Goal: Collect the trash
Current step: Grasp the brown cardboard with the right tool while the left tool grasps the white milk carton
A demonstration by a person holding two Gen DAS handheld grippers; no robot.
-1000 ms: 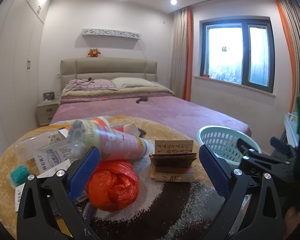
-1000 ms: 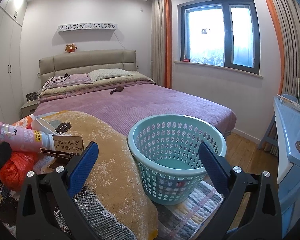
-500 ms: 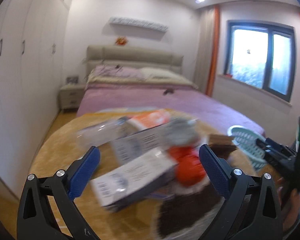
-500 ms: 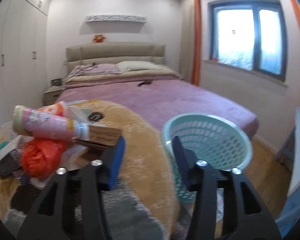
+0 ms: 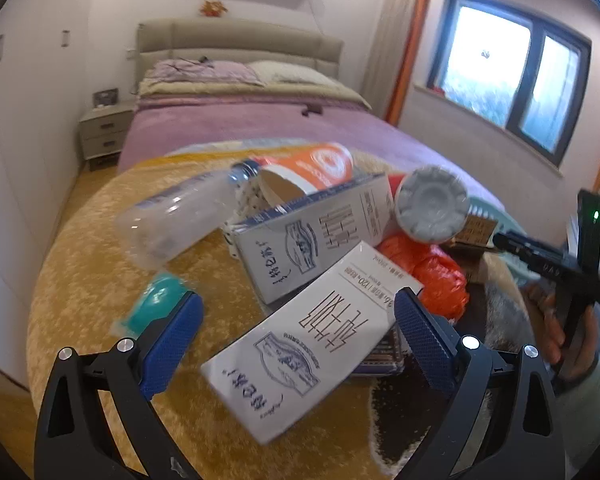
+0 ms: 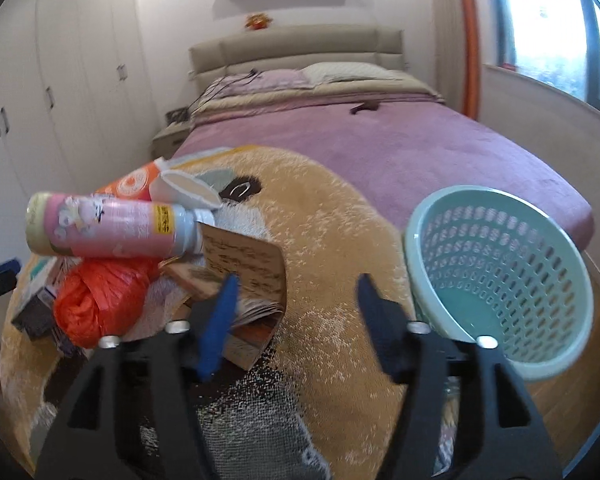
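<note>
A trash pile lies on a round yellow rug (image 5: 92, 280). In it are two white cartons (image 5: 312, 336), a clear plastic bottle (image 5: 176, 216), an orange paper cup (image 5: 312, 168), a pink bottle (image 6: 108, 228), an orange plastic bag (image 6: 100, 296), a teal wad (image 5: 156, 308) and a brown booklet (image 6: 244, 268). My left gripper (image 5: 298, 336) is open wide above the nearest carton, not touching it. My right gripper (image 6: 296, 292) has its jaws opening over bare rug, its left finger beside the booklet. A mint green basket (image 6: 500, 280) stands at the right.
A purple bed (image 6: 380, 140) lies behind the rug, with a nightstand (image 5: 104, 128) and white wardrobes (image 6: 40, 80) to the left. A window (image 5: 512, 64) is on the right wall. A hand (image 5: 560, 332) holds the other gripper at the left wrist view's right edge.
The left gripper swung left over the pile, so the cartons now lie under its fingers. The right gripper turned from the basket toward the pile; its jaws narrowed, then widened again.
</note>
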